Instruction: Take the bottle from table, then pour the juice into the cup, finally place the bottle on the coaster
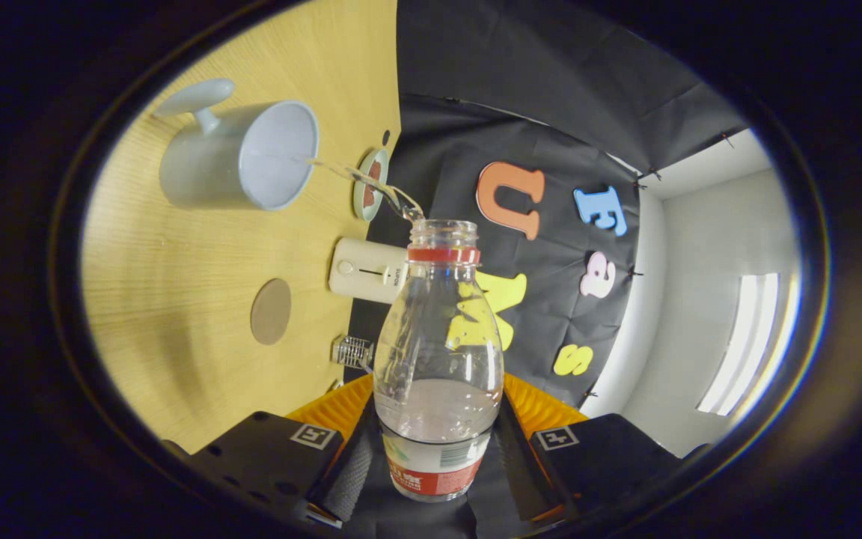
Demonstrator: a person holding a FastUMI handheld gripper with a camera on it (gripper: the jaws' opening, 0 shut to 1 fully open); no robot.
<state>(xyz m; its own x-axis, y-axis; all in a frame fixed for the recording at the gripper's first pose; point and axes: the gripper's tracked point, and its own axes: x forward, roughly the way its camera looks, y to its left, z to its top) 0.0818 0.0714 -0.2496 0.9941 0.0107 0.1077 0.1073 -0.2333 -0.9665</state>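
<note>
The jaws clamp the lower body of the bottle, uncapped and tipped, liquid streaming from its mouth into the cup beyond. Pouring is underway; what remains, I judge, is setting the bottle on the round coaster mid-surface.

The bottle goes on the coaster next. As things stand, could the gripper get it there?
Probably yes. The gripper is shut on the bottle, and the coaster lies bare on the table, apart from the cup.
</note>
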